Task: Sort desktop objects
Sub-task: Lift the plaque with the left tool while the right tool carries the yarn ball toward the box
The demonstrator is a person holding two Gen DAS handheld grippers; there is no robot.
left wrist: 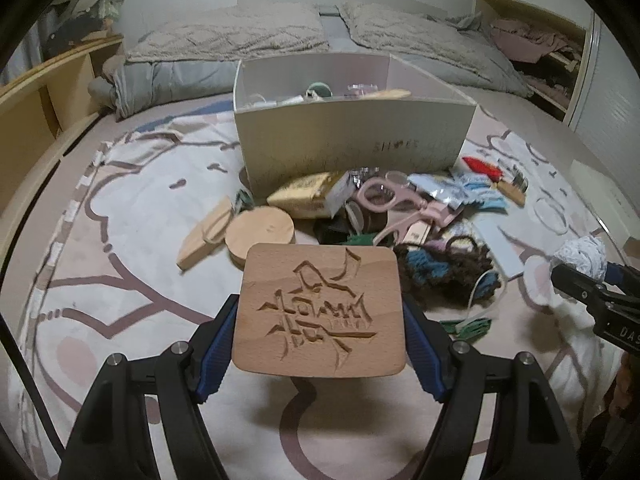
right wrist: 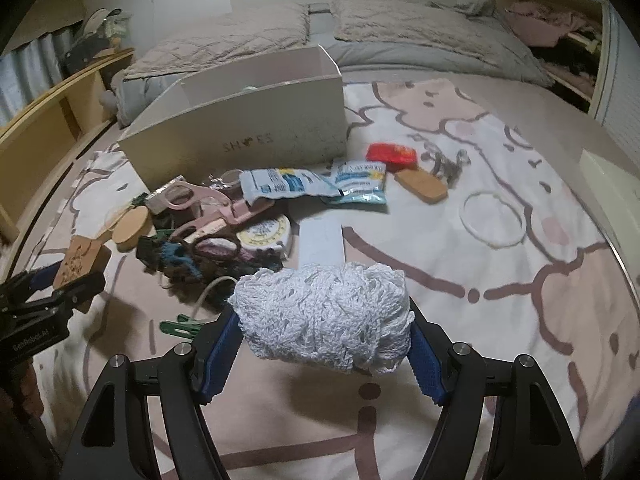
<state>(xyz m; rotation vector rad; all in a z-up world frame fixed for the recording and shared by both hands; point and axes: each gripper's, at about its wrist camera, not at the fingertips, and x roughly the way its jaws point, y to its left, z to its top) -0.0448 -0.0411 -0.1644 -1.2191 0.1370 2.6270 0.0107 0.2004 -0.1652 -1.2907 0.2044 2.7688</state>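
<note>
My left gripper (left wrist: 320, 340) is shut on a square wooden coaster with a carved design (left wrist: 320, 308), lifted above the patterned bed cover. My right gripper (right wrist: 324, 344) is shut on a bundle of white crocheted lace (right wrist: 324, 316), also held off the cover. Each gripper shows in the other's view: the right one with its lace (left wrist: 582, 256) at the right edge, the left one with the coaster (right wrist: 82, 264) at the left edge. Ahead stands an open white shoe box (left wrist: 356, 140) (right wrist: 240, 136) holding a few small items. A pile of loose objects (left wrist: 360, 208) (right wrist: 208, 224) lies in front of it.
The pile holds pink scissors (left wrist: 384, 200), a round wooden disc (left wrist: 260, 232), a wooden wedge (left wrist: 208, 232), dark yarn (left wrist: 448, 272), blue sachets (right wrist: 288, 186), a red packet (right wrist: 392, 154), a wooden brush (right wrist: 420, 184), a white ring (right wrist: 492, 220) and a green clip (right wrist: 180, 326). Pillows lie behind, shelves at the left.
</note>
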